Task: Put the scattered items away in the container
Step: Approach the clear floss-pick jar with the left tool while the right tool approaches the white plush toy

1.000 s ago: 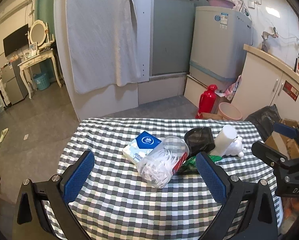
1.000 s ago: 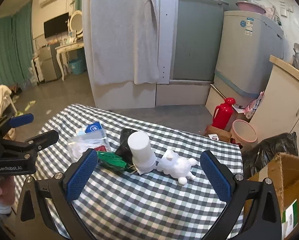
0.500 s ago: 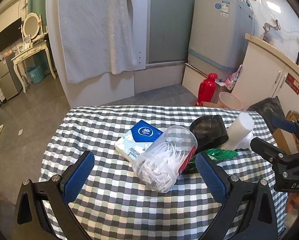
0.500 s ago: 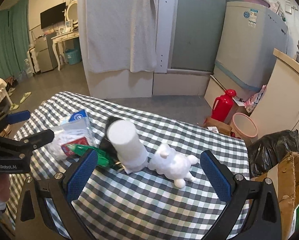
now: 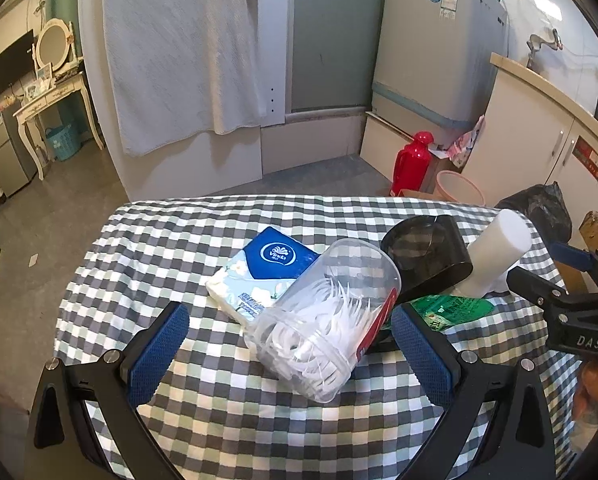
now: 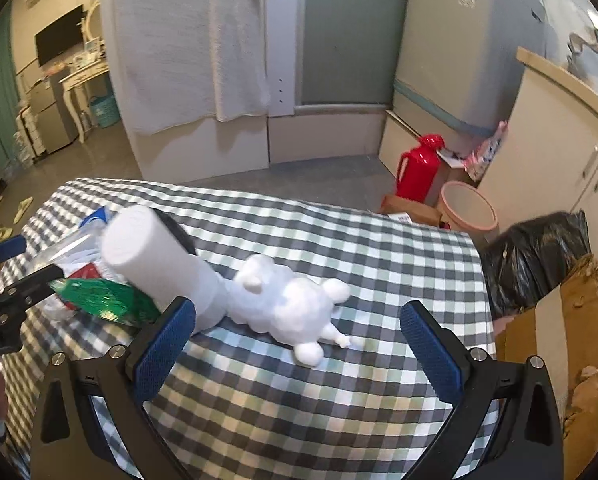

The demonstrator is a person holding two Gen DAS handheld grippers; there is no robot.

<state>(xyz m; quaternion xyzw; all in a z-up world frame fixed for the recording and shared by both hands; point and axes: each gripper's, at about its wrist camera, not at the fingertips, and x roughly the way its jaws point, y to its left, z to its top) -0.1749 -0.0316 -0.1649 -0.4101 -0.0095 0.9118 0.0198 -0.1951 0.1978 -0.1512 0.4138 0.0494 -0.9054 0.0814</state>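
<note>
Left wrist view: left gripper point(image 5: 285, 346) fingers spread, empty; clear jar point(image 5: 325, 316) on its side on desk point(image 5: 219, 412), between fingers, long axis angled up-right. Right gripper point(image 6: 297, 344) fingers spread, empty, straddling white toy point(image 6: 289, 308). Container possibly cardboard box point(image 6: 555, 364), unclear.

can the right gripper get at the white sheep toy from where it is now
Probably yes: the right gripper is open, and the white sheep toy lies on the checked tablecloth just ahead between its fingers, uncovered. The white cylinder touches its left end.
</note>
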